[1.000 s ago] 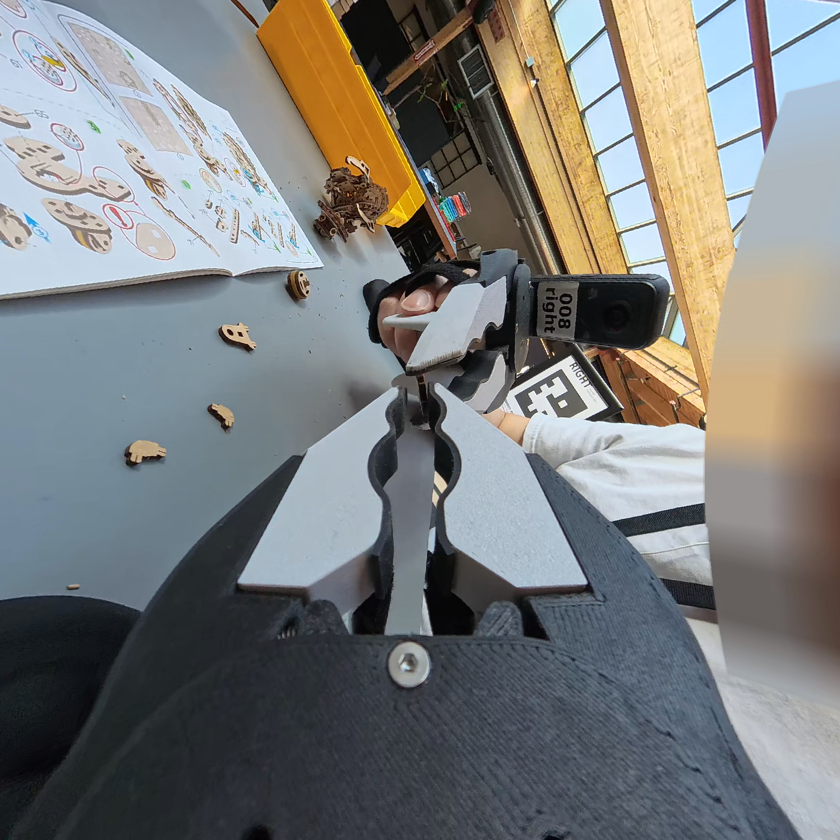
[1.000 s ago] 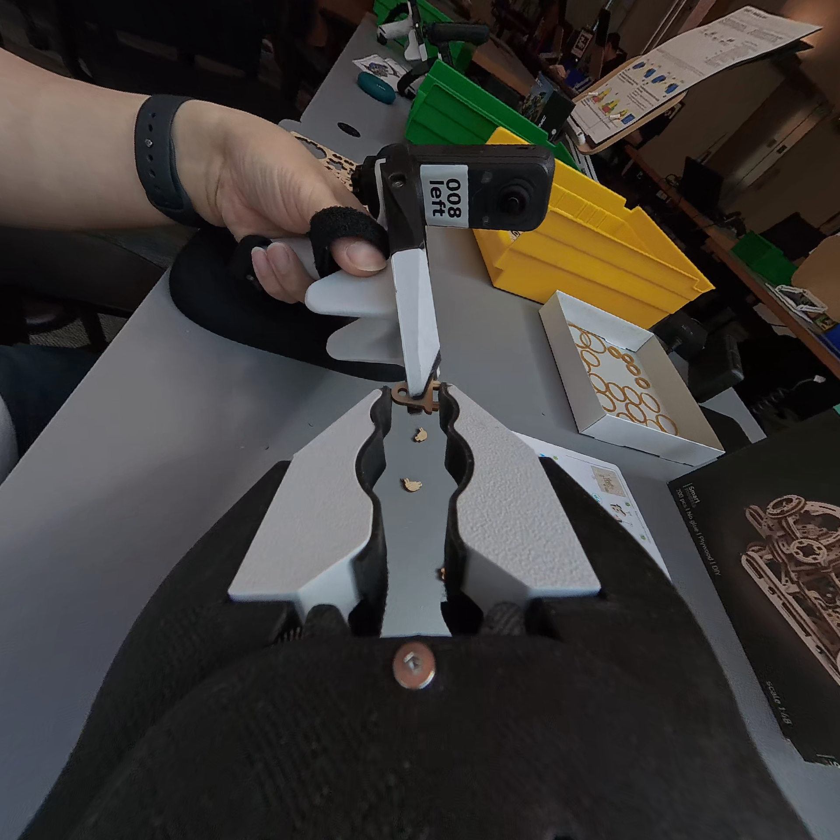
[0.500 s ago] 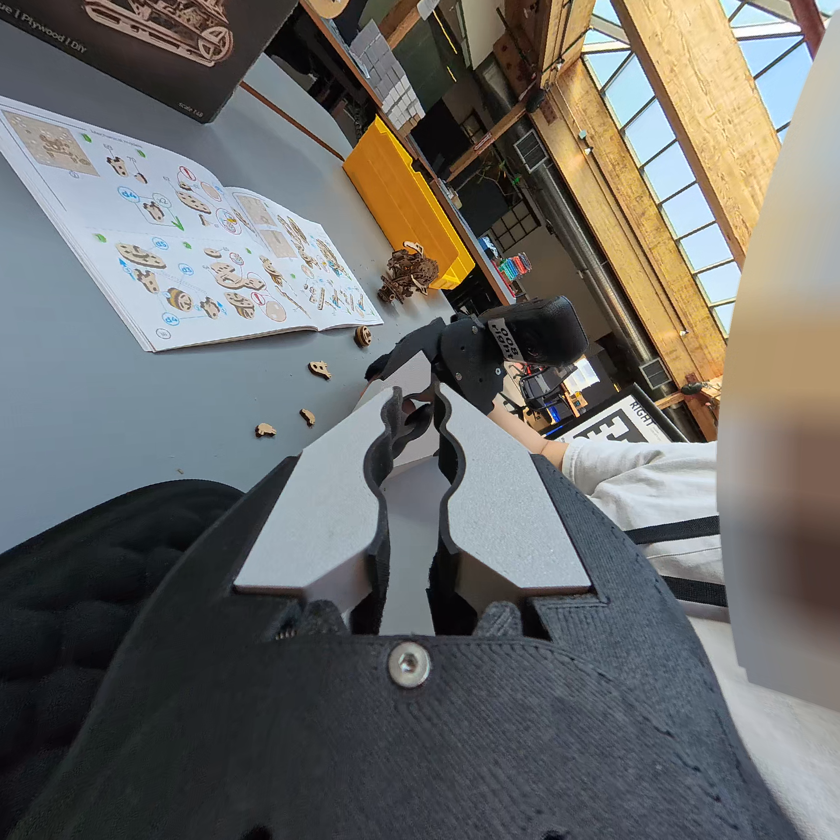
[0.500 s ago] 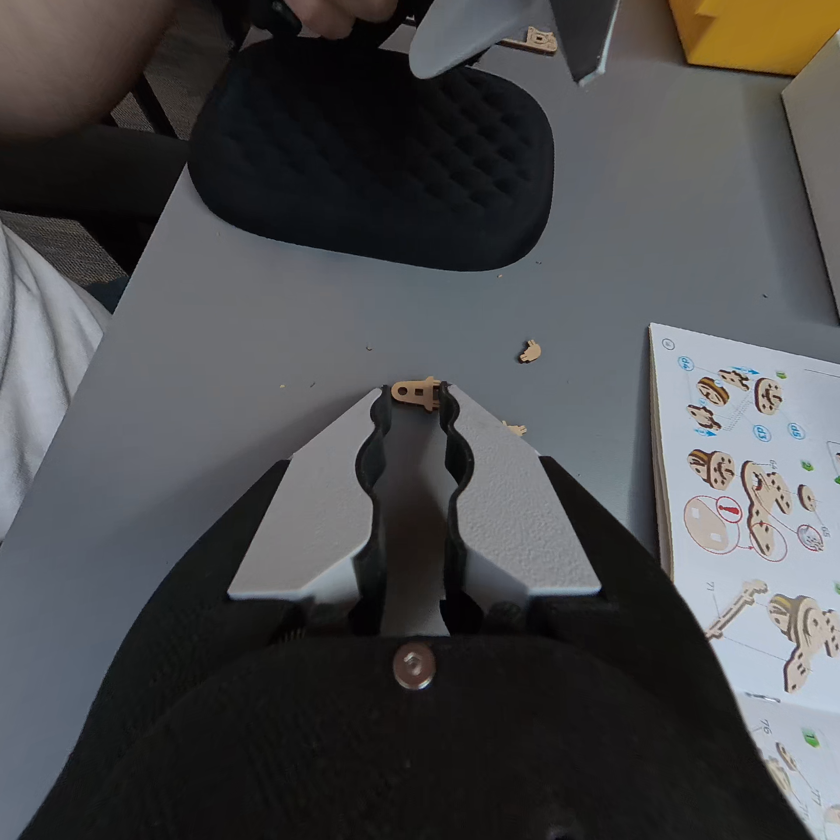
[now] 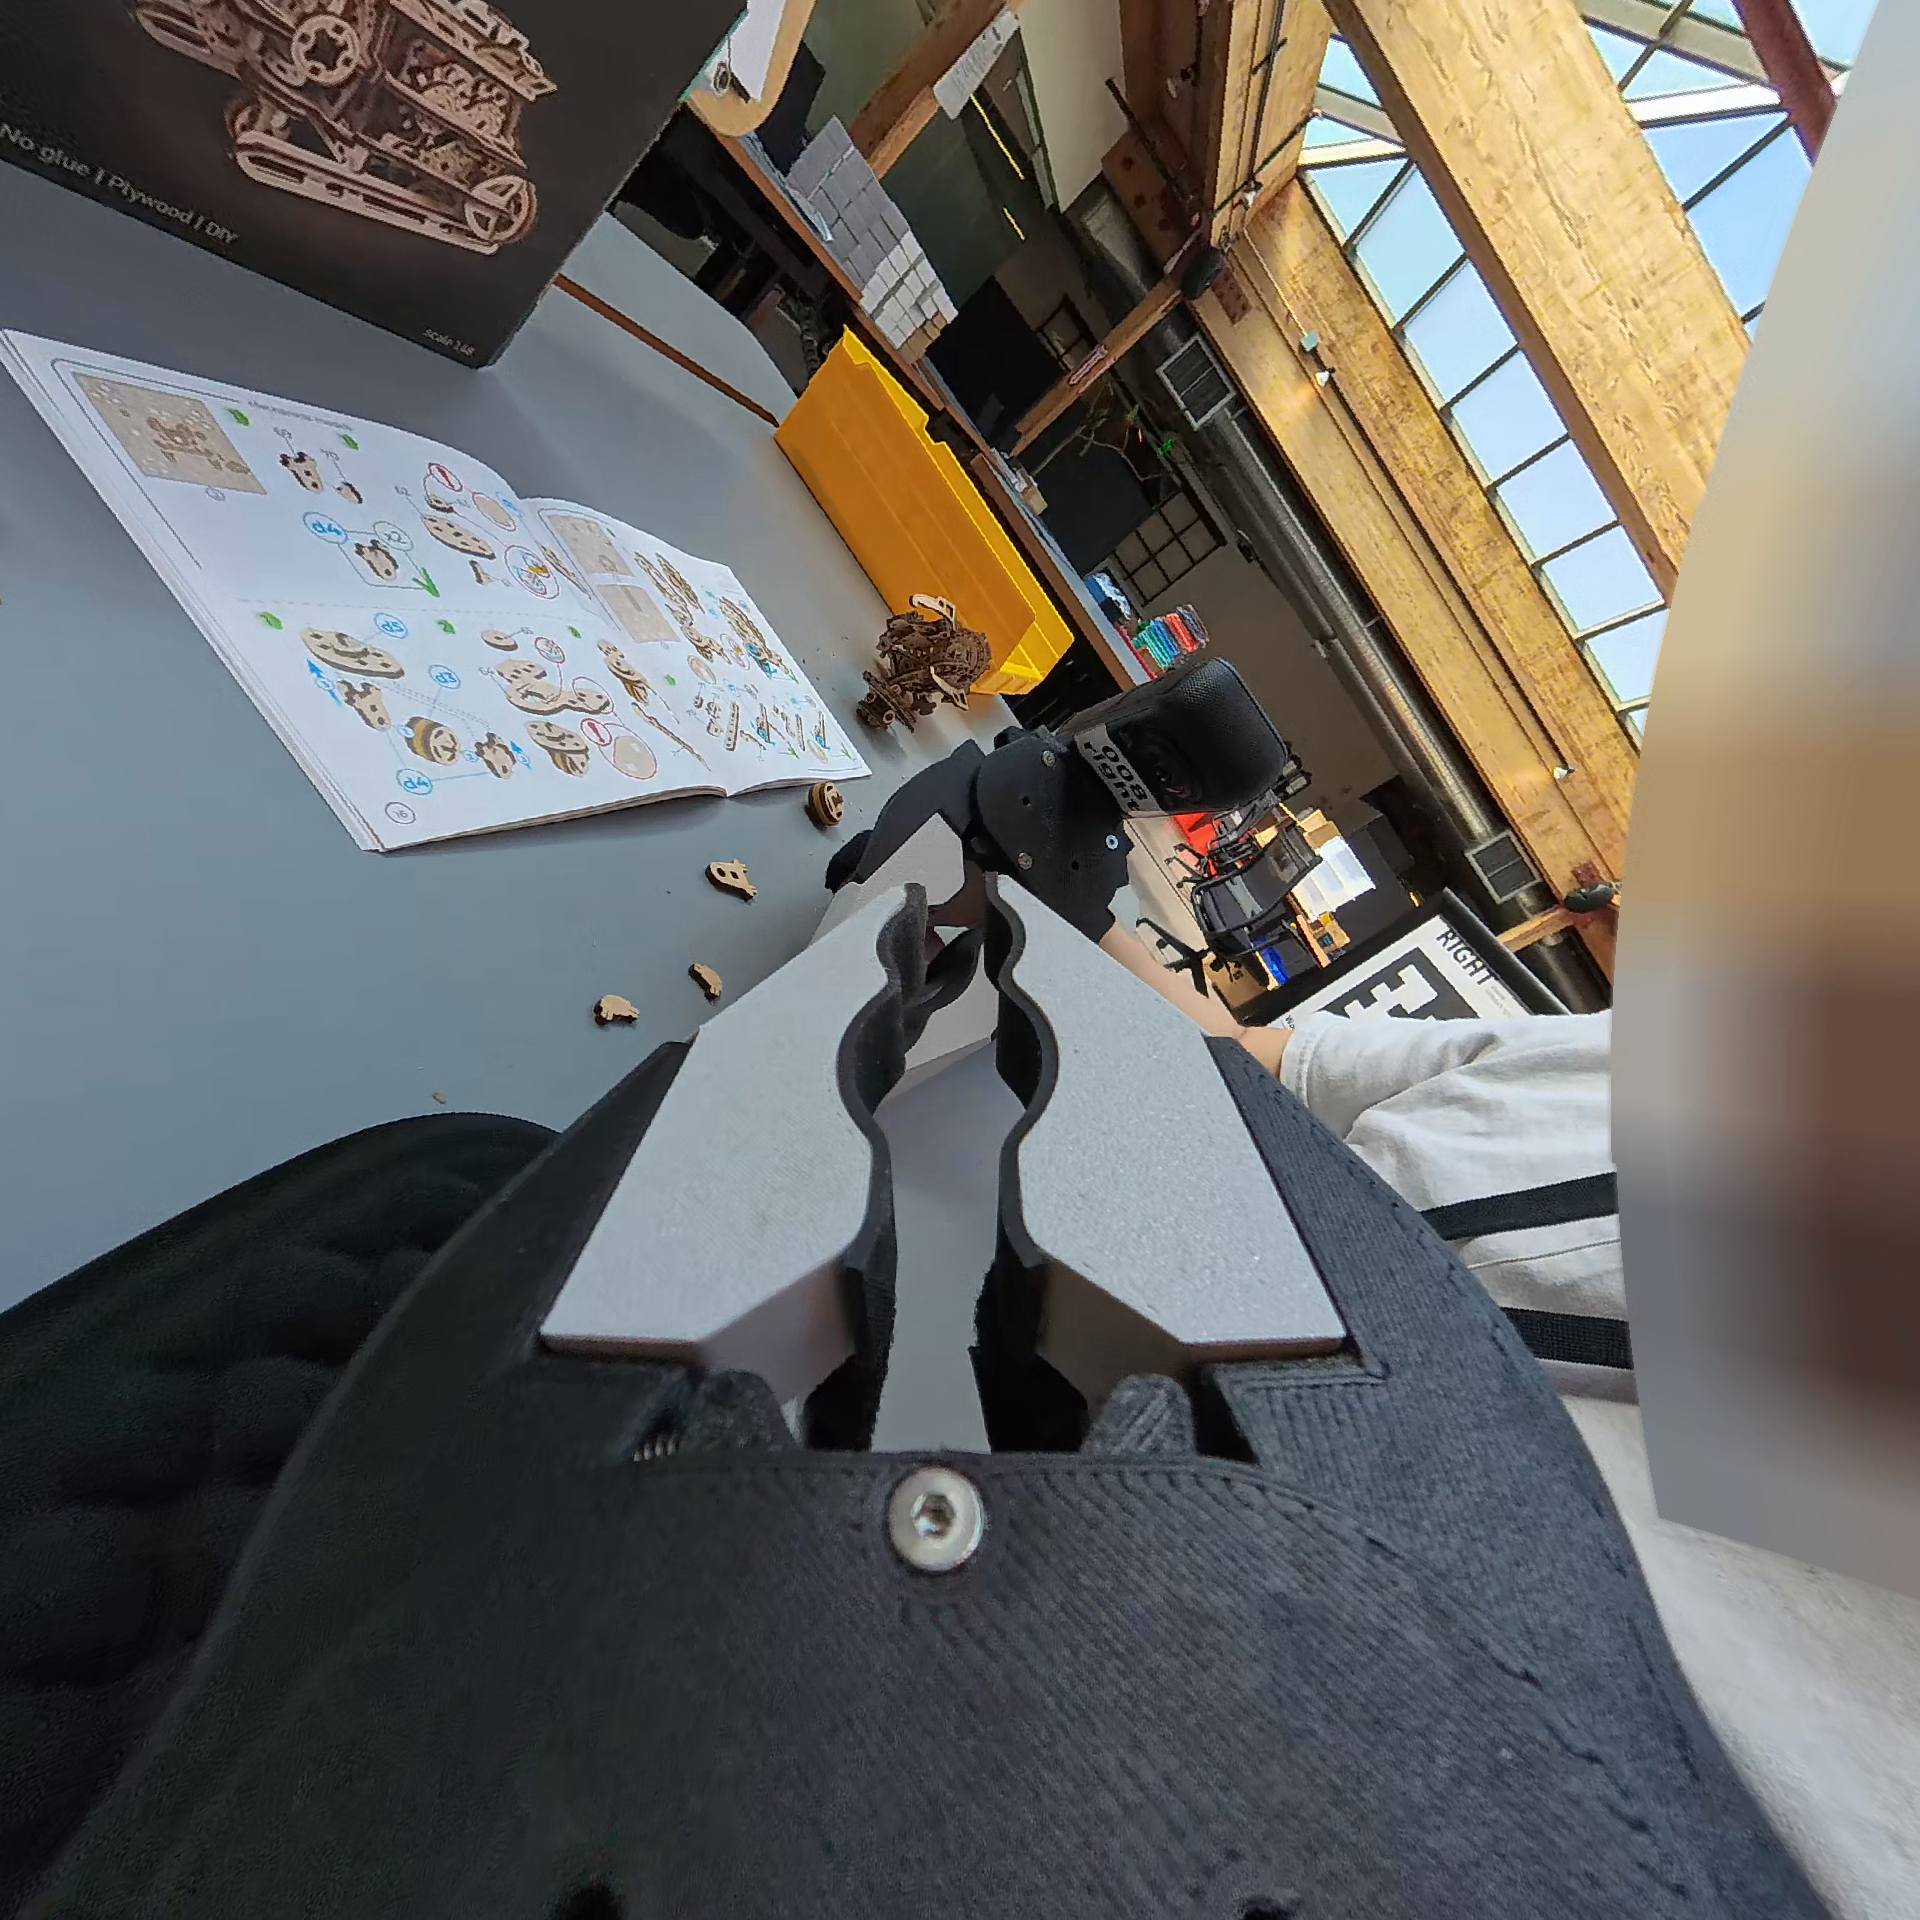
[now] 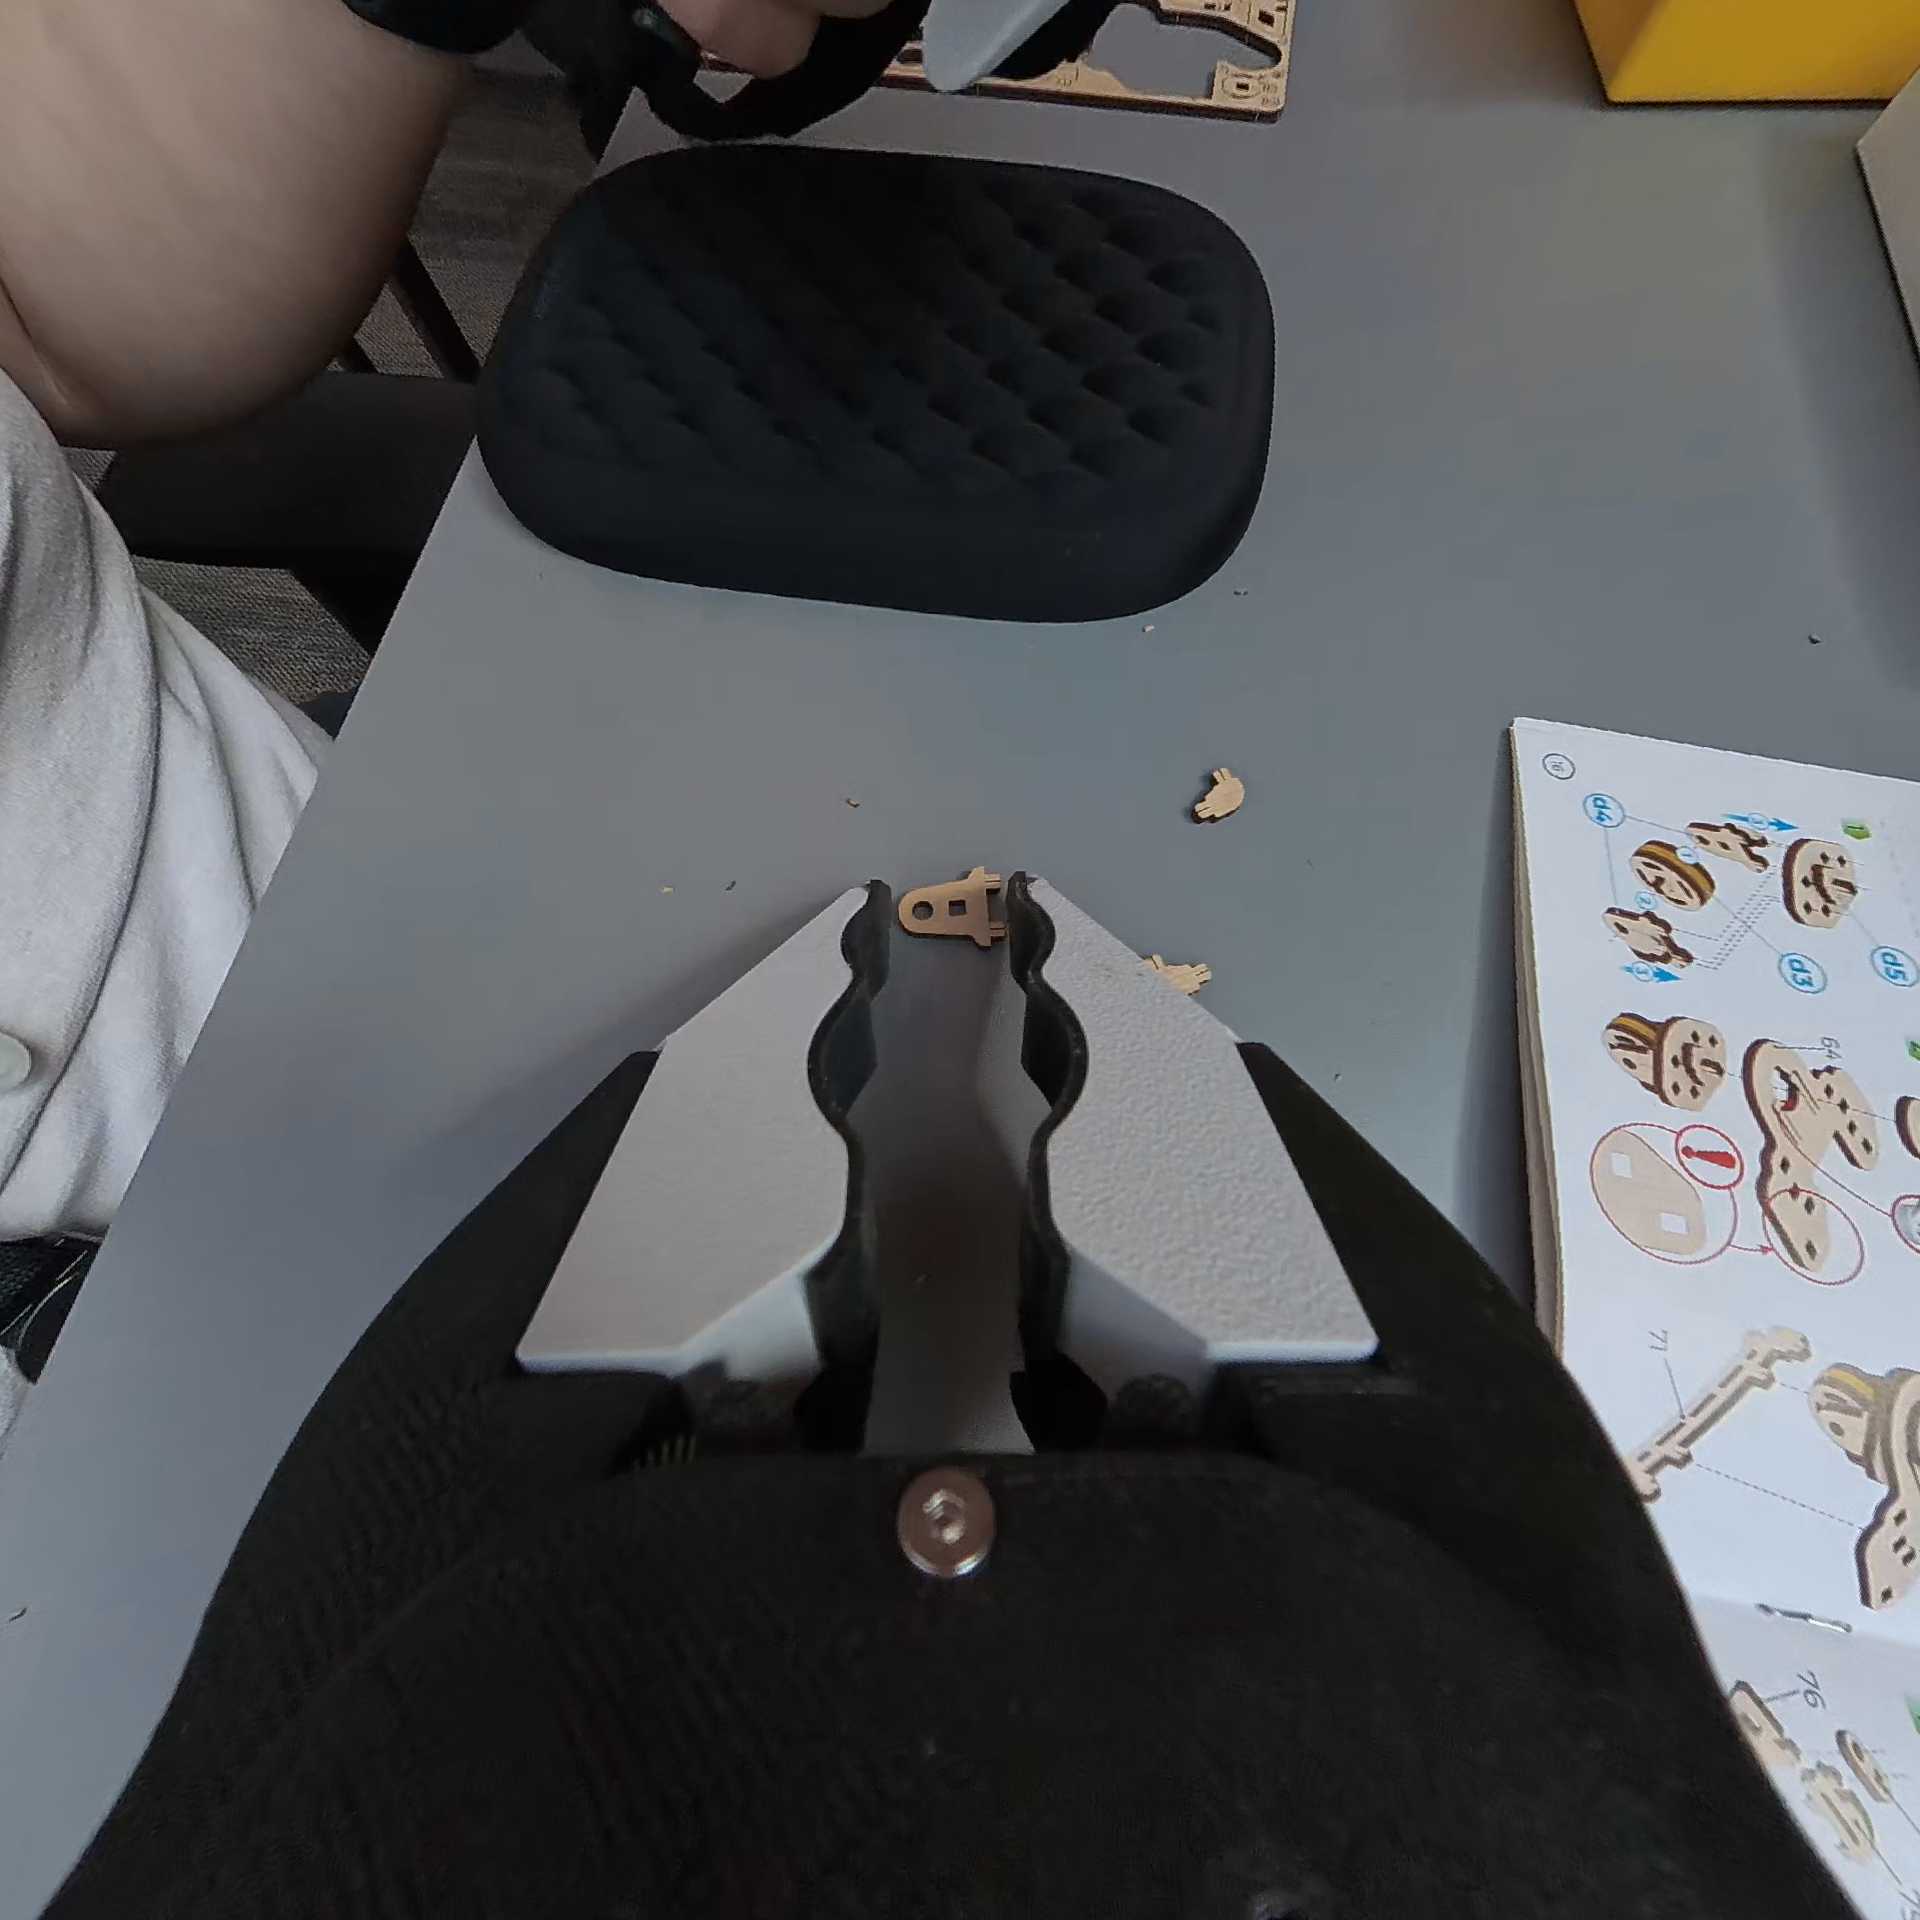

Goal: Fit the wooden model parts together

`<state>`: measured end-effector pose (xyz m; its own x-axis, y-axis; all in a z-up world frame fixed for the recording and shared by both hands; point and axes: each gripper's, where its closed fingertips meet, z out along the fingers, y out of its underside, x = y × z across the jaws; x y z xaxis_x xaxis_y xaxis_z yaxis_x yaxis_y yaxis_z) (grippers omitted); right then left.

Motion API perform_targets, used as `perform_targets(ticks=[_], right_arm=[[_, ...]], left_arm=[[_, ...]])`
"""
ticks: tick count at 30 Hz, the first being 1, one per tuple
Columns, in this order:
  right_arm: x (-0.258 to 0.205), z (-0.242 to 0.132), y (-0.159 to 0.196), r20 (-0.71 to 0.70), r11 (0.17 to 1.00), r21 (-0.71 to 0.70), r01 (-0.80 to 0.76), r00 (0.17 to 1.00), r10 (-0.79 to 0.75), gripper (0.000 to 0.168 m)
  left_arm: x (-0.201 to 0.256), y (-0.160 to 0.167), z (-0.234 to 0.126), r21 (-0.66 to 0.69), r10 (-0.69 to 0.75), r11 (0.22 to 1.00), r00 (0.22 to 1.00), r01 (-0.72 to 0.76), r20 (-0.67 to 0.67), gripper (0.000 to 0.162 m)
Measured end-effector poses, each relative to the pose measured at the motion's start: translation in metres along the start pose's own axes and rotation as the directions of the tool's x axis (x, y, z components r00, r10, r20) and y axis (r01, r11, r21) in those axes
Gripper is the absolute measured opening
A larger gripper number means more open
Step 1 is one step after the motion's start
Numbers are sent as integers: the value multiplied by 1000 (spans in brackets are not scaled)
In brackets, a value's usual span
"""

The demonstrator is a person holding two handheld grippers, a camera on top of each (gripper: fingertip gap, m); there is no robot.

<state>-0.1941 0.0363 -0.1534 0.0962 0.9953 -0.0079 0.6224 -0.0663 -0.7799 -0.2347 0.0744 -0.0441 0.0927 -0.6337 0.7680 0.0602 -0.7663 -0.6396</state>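
My right gripper [image 6: 951, 883] is shut on a small flat wooden part [image 6: 951, 914] with a hole and tabs, held crosswise at the fingertips just above the grey table [image 6: 623, 727]. My left gripper [image 5: 954, 899] has its jaws nearly together, with nothing visible between them. It is drawn back above the black pad [image 5: 208, 1299]. The right gripper's camera [image 5: 1184, 748] shows just beyond my left fingertips. Loose wooden bits [image 5: 731, 878] and a small wooden wheel [image 5: 826, 802] lie on the table. A partly built wooden model [image 5: 925, 665] stands farther off.
An open instruction booklet [image 6: 1714, 1039] lies to the right and a quilted black pad [image 6: 883, 384] ahead. A punched wooden sheet [image 6: 1143, 73] lies beyond the pad. A yellow bin [image 5: 914, 509] and the dark kit box [image 5: 343, 135] stand at the table's far side. Left tips to right tips: about 12 centimeters.
The two grippers were tip to tip on the small part and have now come apart. The right gripper has tipped down toward the table, still holding the part. The left has pulled back.
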Motion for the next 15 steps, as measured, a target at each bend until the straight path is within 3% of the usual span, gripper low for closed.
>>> perform_targets(ticks=[3,6,10,15], right_arm=[[2,-18,-11,-24,998,64,7,1000,-6,24],[23,-49,-11,-143,996,92,7,990,6,24],[46,-78,6,-269,998,64,-7,963,24,24],[53,-81,24,-322,1000,-26,12,946,-19,24]], left_arm=[[3,-2,-3,14,9,1000,1000,-9,2,9],[5,-3,-5,16,25,1000,1000,-25,16,10],[2,1,-6,-6,59,998,996,-59,63,11],[0,5,-4,-23,78,997,994,-77,81,11]])
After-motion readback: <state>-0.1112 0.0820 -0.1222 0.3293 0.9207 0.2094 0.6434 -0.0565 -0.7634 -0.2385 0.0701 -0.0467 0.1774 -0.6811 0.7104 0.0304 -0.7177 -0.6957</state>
